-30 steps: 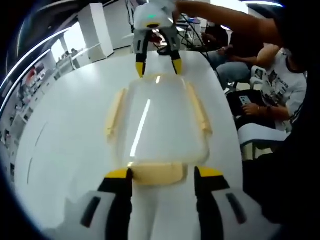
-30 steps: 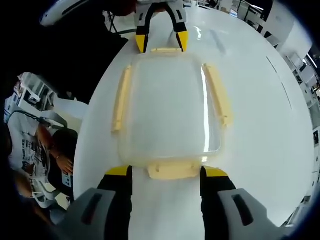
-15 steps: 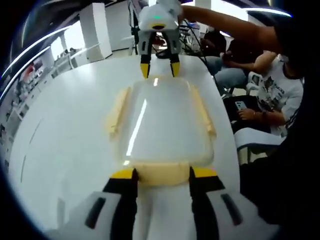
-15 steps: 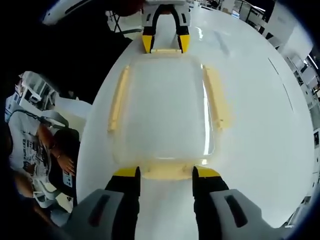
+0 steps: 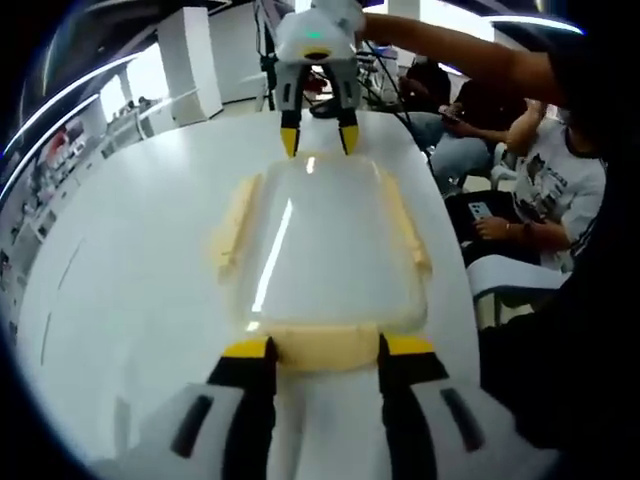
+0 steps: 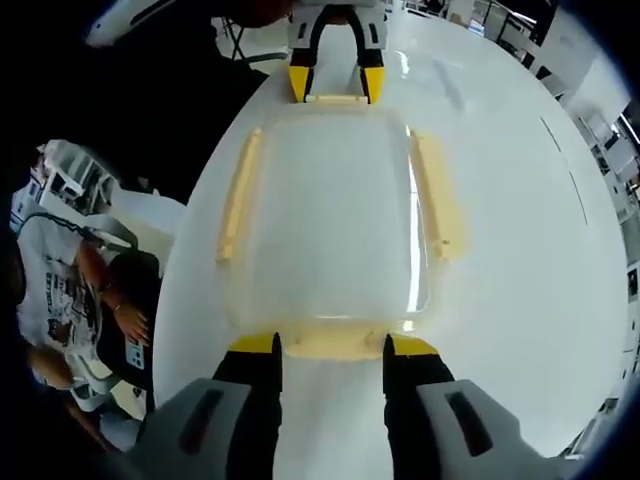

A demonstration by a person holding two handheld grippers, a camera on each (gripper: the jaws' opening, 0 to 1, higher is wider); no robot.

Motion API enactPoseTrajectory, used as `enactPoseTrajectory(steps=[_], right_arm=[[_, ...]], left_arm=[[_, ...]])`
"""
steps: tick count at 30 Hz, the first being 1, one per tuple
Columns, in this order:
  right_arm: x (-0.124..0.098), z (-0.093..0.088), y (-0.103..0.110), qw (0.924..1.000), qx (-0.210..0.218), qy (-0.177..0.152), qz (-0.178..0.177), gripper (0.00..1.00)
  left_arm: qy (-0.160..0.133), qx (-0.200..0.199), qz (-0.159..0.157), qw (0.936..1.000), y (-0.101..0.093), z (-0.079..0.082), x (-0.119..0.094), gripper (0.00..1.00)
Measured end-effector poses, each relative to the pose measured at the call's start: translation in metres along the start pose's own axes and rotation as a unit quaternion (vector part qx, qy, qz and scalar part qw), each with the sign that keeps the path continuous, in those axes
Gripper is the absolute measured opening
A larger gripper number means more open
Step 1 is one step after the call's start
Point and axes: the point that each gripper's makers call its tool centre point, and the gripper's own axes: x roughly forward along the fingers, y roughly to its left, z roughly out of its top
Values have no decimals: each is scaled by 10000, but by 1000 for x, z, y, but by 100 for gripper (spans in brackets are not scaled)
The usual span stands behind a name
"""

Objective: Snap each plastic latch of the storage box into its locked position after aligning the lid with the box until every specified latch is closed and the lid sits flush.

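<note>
A clear rectangular plastic storage box [image 5: 325, 245] with a translucent lid [image 6: 325, 215] and pale yellow latches lies on a glossy white round surface [image 5: 130, 280]; I cannot tell what it holds. In the left gripper view, the left gripper [image 5: 323, 347], at 6 o'clock, has its yellow-tipped jaws set around the near end latch [image 5: 322, 345]. The right gripper [image 5: 319, 140], at 12 o'clock, straddles the far end, jaws apart. Seated people [image 5: 545, 180] show at 3 o'clock. The right gripper view shows the long side latches [image 6: 238, 195] lying flat along the lid.
</note>
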Motion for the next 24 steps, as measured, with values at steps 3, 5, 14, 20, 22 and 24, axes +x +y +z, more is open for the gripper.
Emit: enactPoseTrajectory(steps=[3, 5, 14, 20, 22, 24], right_arm=[[0, 3, 8, 9998, 161, -122, 72, 38], [0, 5, 13, 9997, 204, -126, 104, 38], [-23, 19, 22, 9979, 645, -51, 21, 38], [-48, 44, 22, 9965, 828, -121, -85, 39], [-52, 51, 19, 9960, 875, -131, -92, 39], [-55, 59, 16, 9958, 895, -156, -85, 39]], left_arm=[[21, 24, -103, 9999, -2, -1, -1, 39], [17, 0, -209, 9998, -3, -1, -3, 39], [61, 400, -388, 9984, 8, 17, -29, 39], [-83, 434, -493, 9978, 17, 24, -53, 39], [-87, 474, -493, 9976, 21, 23, -60, 39], [-63, 495, -499, 9975, 24, 20, -69, 39]])
